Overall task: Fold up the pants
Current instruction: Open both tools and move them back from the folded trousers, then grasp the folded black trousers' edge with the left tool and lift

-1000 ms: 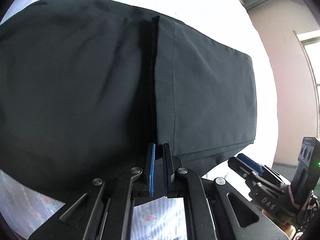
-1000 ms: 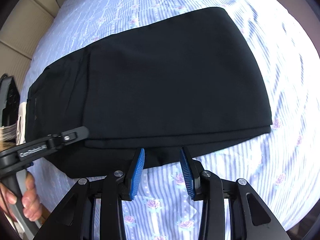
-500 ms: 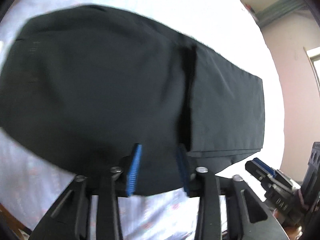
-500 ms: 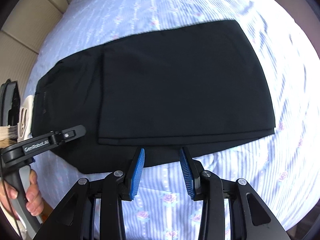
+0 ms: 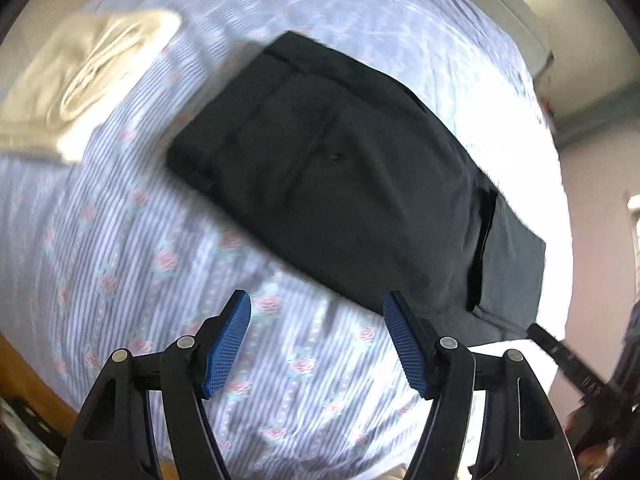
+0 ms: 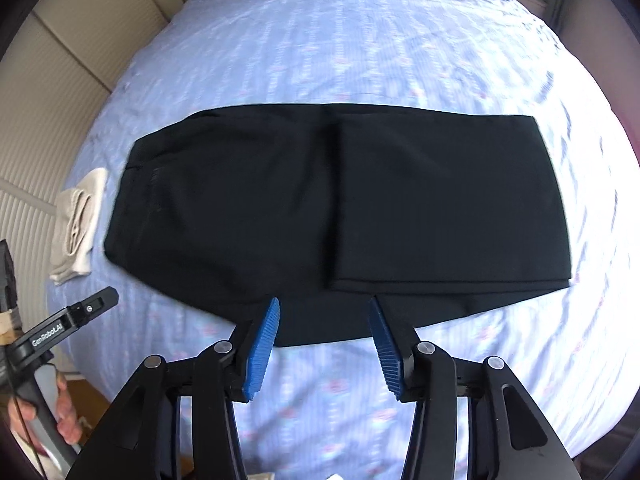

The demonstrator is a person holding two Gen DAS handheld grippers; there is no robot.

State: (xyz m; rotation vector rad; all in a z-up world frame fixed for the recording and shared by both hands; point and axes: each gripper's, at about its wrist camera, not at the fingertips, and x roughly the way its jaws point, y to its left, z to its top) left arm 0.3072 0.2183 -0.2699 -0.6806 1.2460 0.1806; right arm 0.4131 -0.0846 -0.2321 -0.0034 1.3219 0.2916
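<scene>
Black pants (image 6: 328, 216) lie folded flat across the bed, the leg end doubled over onto the right half. They also show in the left wrist view (image 5: 360, 184), waistband at the far left. My left gripper (image 5: 316, 308) is open and empty, above the bedsheet just off the pants' near edge. My right gripper (image 6: 324, 308) is open and empty, its tips over the pants' near edge, not gripping. The left gripper also shows at the left edge of the right wrist view (image 6: 92, 306).
A folded beige garment (image 6: 78, 226) lies on the bed left of the pants; it shows in the left wrist view (image 5: 84, 76) too. The striped floral bedsheet (image 6: 360, 40) stretches beyond the pants. Wooden floor (image 5: 16, 376) shows past the bed's near edge.
My left gripper opened, let go of the pants' folded layer and pulled back left. My right gripper drew back and up from the pants, staying open.
</scene>
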